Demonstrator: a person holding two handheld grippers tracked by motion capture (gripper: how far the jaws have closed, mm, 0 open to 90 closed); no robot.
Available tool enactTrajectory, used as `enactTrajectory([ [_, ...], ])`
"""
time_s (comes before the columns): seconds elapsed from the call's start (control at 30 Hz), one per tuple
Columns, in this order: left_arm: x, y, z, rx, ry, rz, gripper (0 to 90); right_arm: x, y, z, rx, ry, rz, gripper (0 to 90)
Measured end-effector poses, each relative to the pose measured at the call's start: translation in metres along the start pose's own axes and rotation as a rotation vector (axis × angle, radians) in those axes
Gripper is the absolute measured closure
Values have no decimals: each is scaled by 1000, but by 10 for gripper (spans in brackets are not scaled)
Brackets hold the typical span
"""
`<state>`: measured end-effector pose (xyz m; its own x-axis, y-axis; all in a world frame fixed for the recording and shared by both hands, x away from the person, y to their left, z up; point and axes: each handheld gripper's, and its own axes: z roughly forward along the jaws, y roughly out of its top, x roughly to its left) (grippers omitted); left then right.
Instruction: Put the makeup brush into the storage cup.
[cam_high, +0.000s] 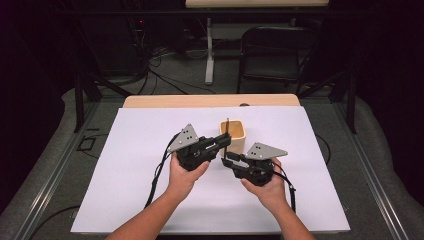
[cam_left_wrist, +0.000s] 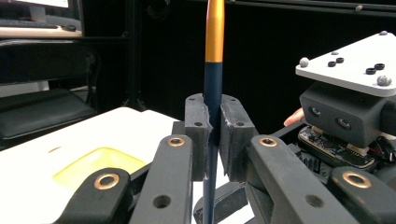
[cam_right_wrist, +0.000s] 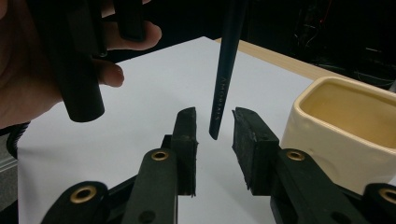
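My left claw (cam_left_wrist: 212, 135) pinches slim dark-blue, gold-banded pen (cam_left_wrist: 214, 70) upright, frame centre; my right claw (cam_right_wrist: 214, 140) spread below its tip. Keep pen vertical, centre over cream square ceramic cup (cam_right_wrist: 345, 121).

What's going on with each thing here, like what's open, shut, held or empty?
Left gripper: jaws shut on the pen.
Pen: held upright, off the table.
Right gripper: jaws open, the pen's lower tip between them, not touching.
Cup: upright on the white sheet, looks empty.

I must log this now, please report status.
Left tool shut on pencil, upright. Right tool open below its tip. Cream cup beside, nothing blocking.
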<state>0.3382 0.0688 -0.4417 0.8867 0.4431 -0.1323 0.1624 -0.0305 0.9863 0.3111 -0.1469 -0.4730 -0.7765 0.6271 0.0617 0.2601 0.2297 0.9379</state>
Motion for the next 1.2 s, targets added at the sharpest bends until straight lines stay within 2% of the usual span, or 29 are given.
enactTrajectory([
  [0.23,-2,-2,2,-1,-5,2,832,-2,0,0,0,-11,33,700],
  [0.5,-5,-5,3,2,-10,7,832,-3,0,-1,-11,1,69,744],
  [0.73,-7,-8,3,12,-6,20,832,-4,-2,-2,-14,4,100,822],
  [0.93,-7,-8,4,10,-4,23,831,-3,-3,0,-23,20,102,846],
  [1.2,-6,-7,2,24,-5,18,831,-3,-3,0,-22,18,75,852],
])
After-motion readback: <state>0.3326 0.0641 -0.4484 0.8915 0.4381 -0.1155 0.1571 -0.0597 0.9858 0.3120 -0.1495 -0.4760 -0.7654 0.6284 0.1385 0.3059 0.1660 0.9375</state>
